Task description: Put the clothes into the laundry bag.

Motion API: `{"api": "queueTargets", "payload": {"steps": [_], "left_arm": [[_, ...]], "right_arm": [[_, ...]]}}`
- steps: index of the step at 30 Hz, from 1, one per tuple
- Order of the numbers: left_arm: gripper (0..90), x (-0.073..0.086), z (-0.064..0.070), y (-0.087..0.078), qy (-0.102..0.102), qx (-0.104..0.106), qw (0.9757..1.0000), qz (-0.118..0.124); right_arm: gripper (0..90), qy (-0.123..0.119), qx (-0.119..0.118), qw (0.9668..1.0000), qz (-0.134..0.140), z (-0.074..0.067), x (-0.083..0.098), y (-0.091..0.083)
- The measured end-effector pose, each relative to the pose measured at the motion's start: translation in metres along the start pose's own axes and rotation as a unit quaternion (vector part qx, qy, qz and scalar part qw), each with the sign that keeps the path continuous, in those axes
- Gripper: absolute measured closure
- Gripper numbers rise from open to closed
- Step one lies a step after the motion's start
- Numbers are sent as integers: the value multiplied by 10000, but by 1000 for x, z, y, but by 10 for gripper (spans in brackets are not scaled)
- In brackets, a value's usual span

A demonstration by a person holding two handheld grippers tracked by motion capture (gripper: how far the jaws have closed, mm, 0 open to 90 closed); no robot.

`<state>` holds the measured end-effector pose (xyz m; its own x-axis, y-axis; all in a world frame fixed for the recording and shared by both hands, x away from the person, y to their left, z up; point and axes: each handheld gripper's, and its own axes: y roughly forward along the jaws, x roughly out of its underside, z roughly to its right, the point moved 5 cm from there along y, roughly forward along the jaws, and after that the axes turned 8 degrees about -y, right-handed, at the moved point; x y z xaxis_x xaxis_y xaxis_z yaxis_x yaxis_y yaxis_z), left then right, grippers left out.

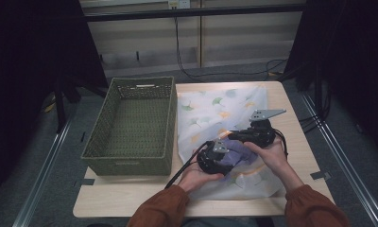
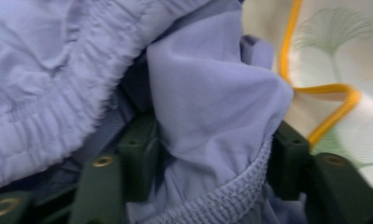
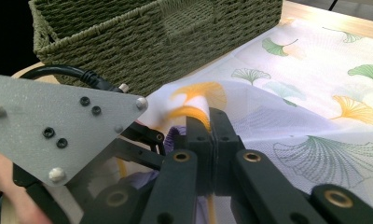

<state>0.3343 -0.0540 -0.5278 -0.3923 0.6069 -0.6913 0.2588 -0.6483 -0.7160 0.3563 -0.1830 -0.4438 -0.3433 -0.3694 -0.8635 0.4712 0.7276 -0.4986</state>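
Dark curtains flank a pale wooden table (image 1: 130, 198) in the high view, with grey floor and cables beyond its far edge. On the table's left half stands a green woven basket (image 1: 130, 125), and just to its right lies a sheer white mesh bag (image 1: 215, 111) printed with green and orange ginkgo leaves. Two forearms in rust-orange sleeves (image 1: 158, 210) come in from the bottom, and the hands meet over the near part of the bag. The left gripper (image 1: 225, 150) and the right gripper (image 1: 234, 135) sit close together there, with a lilac garment (image 1: 235, 152) bunched between them at the bag's opening. From the left gripper view, the lilac garment (image 2: 212, 102) fills most of the picture, its gathered elastic band running across the lower middle; the two dark jaws stand apart with a thick fold of this fabric between them, and I cannot tell whether they press on it. The bag's orange edge cord (image 2: 331, 91) and a green leaf print show at the upper right. From the right gripper view, the right gripper (image 3: 211, 140) has its jaws pressed together on the bag's orange-trimmed edge (image 3: 194, 112), which rises as a small peak. The other gripper's grey three-cornered plate (image 3: 54, 126) sits at the left, the basket (image 3: 142, 42) stands behind, and the mesh bag (image 3: 324, 107) spreads out to the right.
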Motion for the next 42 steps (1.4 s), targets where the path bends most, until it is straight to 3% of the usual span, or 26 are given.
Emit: {"api": "queueTargets", "payload": {"steps": [2, 4, 6, 10, 14, 17, 18, 19, 20, 21, 22, 30, 32, 34, 35, 36, 38, 39, 40, 41, 42], "left_arm": [[676, 0, -6, 0, -145, -77, 9998, 93], [771, 0, -13, -1, -234, -184, 9995, 119], [801, -1, -18, -3, -299, -197, 9993, 147], [818, -3, -26, -7, -625, -258, 9974, 259], [821, -6, -32, -9, -763, -351, 9959, 328], [821, -9, -34, -9, -912, -392, 9941, 447], [821, -11, -35, -9, -1033, -438, 9921, 557], [821, -12, -36, -10, -977, -452, 9931, 473], [821, -14, -36, -9, -1044, -483, 9918, 548], [821, -16, -37, -10, -988, -512, 9924, 524], [821, -20, -37, -10, -1049, -514, 9914, 597], [824, -37, -43, -17, -1057, -630, 9900, 692], [825, -39, -45, -19, -1051, -762, 9889, 725], [824, -41, -46, -19, -1077, -736, 9883, 788], [817, -39, -47, -19, -963, -773, 9896, 738], [794, -38, -45, -16, -984, -696, 9899, 744], [693, -34, -43, -12, -937, -591, 9921, 592], [658, -33, -42, -11, -892, -633, 9924, 554], [622, -31, -39, -9, -915, -512, 9929, 570], [574, -30, -37, -10, -895, -525, 9935, 468], [518, -30, -36, -10, -877, -492, 9936, 516]], "right_arm": [[893, 4, 21, 10000, -17, 0, 0, 0], [893, 14, 9, 10000, -18, -1, 0, 0], [894, -8, -4, 10000, -33, -1, 1, 1], [894, 5, -36, 10000, -40, 0, 2, 2], [894, 1, -50, 10000, -70, -2, 2, 3], [894, -28, -80, 9999, -87, -4, 1, 4], [894, -19, -92, 9999, -87, -5, 1, 5], [894, -27, -107, 9999, -89, -5, 1, 5], [894, -30, -111, 9999, -87, -5, 1, 5], [894, -34, -113, 9999, -85, -5, 1, 5], [894, -33, -114, 9999, -82, -5, 1, 4], [894, -3, -117, 9999, -38, -3, 1, 0], [894, -13, -120, 9999, -18, -3, 1, 0], [894, -27, -132, 9999, 34, -3, 0, -1], [894, -22, -131, 9999, 32, -3, 0, -1], [894, -18, -141, 9999, 33, -3, 0, -1], [894, -21, -121, 9999, -7, -3, 1, 0], [894, -17, -122, 9999, -20, -2, 2, 0], [894, -2, -129, 9999, -19, -2, 2, 1], [894, -6, -134, 9999, -19, -2, 3, 1], [894, -6, -121, 9999, -31, -2, 3, 1]]}}
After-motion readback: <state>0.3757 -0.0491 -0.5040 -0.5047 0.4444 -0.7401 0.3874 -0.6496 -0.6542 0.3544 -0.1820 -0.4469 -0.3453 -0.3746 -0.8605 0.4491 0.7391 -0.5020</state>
